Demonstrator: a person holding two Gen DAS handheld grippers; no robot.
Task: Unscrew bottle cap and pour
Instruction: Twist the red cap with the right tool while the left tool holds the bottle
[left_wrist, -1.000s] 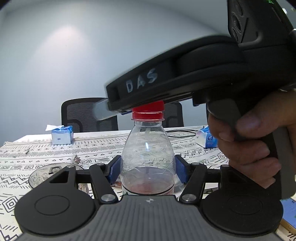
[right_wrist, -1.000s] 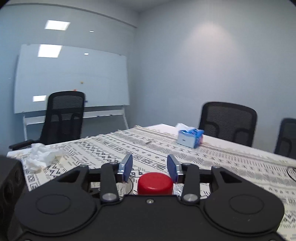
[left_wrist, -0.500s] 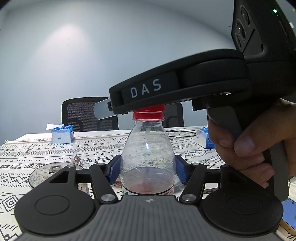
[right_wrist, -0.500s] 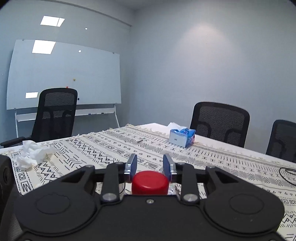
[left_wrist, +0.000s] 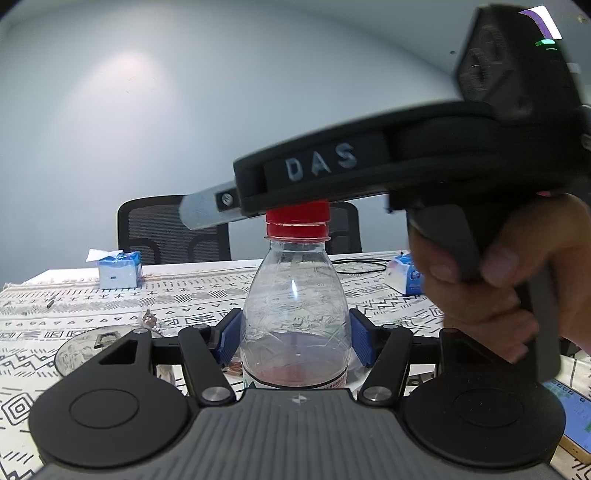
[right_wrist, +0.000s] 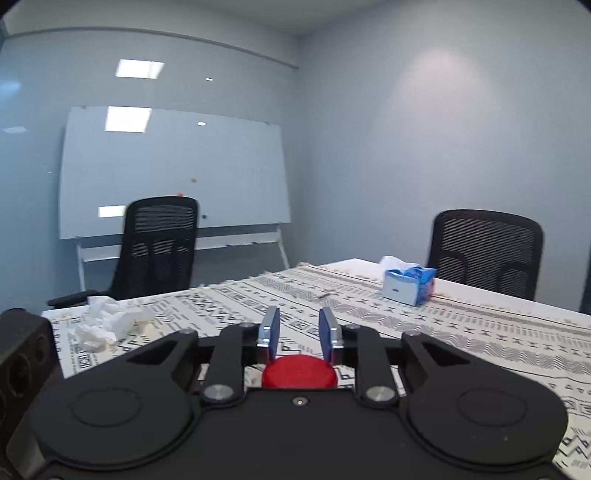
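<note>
Left wrist view gives us the bottle upright on the table, near its front edge, with the left claw clamped on its lower body, both blue pads pressed against the clear plastic. A little red liquid sits at the bottom. The right claw holds the red cap from above, narrow, its 2 pads against the cap's sides.

We judge the main risk to be slip: the thin bottle wall may buckle or spin inside the left claw as the cap is twisted, so the cap turns with the bottle instead of loosening. The right pads reach only the cap's upper part, so they could ride off it.

Only the left wrist view shows the bottle body, the liquid and a glass dish to the left. Only the right wrist view shows the pads against the cap top and crumpled tissue at the table's far left corner.
</note>
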